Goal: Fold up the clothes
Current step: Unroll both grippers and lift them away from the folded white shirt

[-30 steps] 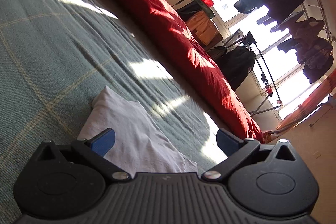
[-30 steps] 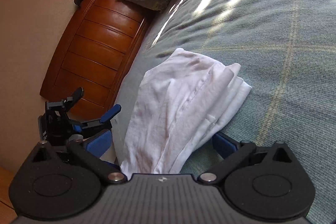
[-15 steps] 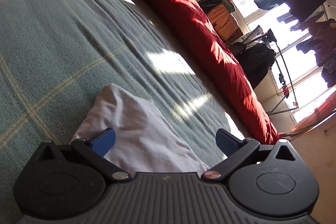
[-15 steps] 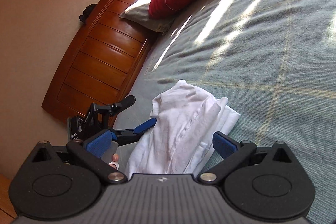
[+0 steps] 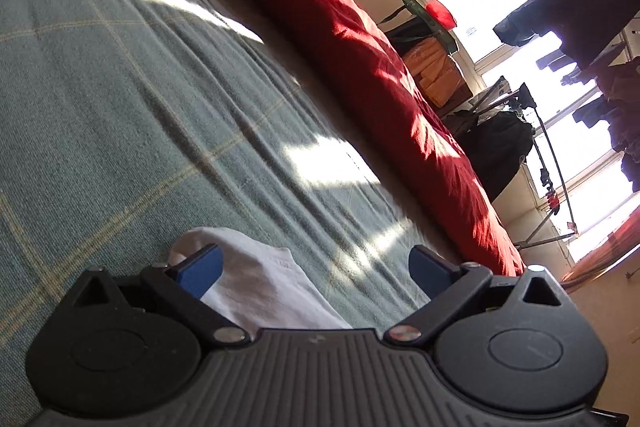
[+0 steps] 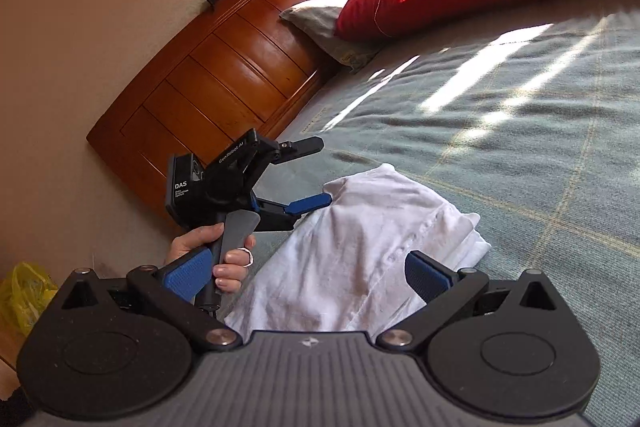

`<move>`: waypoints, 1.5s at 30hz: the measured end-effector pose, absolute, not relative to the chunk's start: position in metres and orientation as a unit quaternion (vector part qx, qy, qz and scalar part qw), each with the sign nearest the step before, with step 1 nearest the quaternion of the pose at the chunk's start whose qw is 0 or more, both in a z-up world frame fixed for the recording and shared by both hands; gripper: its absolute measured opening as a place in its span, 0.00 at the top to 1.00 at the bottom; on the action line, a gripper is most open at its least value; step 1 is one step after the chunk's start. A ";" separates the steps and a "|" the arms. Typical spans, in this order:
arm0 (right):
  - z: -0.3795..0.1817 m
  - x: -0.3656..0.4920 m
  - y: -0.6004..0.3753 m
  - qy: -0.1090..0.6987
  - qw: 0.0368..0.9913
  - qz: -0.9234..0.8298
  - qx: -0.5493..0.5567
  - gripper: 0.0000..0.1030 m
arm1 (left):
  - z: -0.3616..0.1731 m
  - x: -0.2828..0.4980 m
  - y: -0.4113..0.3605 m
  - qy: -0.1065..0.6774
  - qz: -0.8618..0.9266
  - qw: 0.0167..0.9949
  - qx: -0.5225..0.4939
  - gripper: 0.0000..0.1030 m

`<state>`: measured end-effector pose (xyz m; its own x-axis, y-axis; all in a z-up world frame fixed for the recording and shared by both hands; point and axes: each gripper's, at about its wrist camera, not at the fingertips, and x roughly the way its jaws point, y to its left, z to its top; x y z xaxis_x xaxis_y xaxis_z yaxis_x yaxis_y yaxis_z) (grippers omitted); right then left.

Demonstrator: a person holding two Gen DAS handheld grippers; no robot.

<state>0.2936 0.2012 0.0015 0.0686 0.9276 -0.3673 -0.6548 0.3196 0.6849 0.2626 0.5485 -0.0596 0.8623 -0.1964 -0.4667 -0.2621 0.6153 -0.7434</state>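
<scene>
A folded white garment [image 6: 360, 247] lies on the green checked bedspread [image 6: 520, 131] near the bed's edge. It also shows in the left wrist view [image 5: 260, 287]. My right gripper [image 6: 308, 275] is open and empty, hovering over the garment's near end. My left gripper [image 5: 316, 267] is open and empty beside the garment's corner. In the right wrist view the left gripper [image 6: 312, 175] is held in a hand at the garment's left side, its jaws apart.
A red duvet [image 5: 380, 75] runs along the far side of the bed, with a pillow [image 6: 320, 23] under it. A wooden headboard [image 6: 224, 75] stands behind. A yellow bag [image 6: 24, 291] lies on the floor. Clothes hang at the window [image 5: 568, 7].
Both grippers have pulled back from the garment. The right wrist view has risen, so the whole left gripper and the hand now show.
</scene>
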 end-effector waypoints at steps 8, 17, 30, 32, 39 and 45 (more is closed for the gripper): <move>0.002 0.280 0.197 0.396 0.717 0.555 0.145 0.00 | -0.067 0.282 0.564 0.269 0.094 0.855 -0.433 0.09; -0.004 0.284 0.184 0.402 0.726 0.540 0.140 0.00 | -0.081 0.297 0.582 0.353 0.054 0.821 -0.446 0.06; -0.012 0.288 0.181 0.411 0.732 0.529 0.125 0.00 | -0.048 0.288 0.577 0.235 -0.062 0.847 -0.472 0.02; -0.014 0.287 0.183 0.411 0.730 0.532 0.123 0.00 | -0.051 0.291 0.566 0.274 -0.072 0.849 -0.447 0.02; -0.008 0.276 0.184 0.409 0.726 0.540 0.117 0.00 | -0.072 0.284 0.569 0.318 0.056 0.853 -0.410 0.04; 0.008 0.261 0.189 0.389 0.722 0.564 0.098 0.00 | -0.039 0.242 0.551 0.306 0.010 0.869 -0.389 0.03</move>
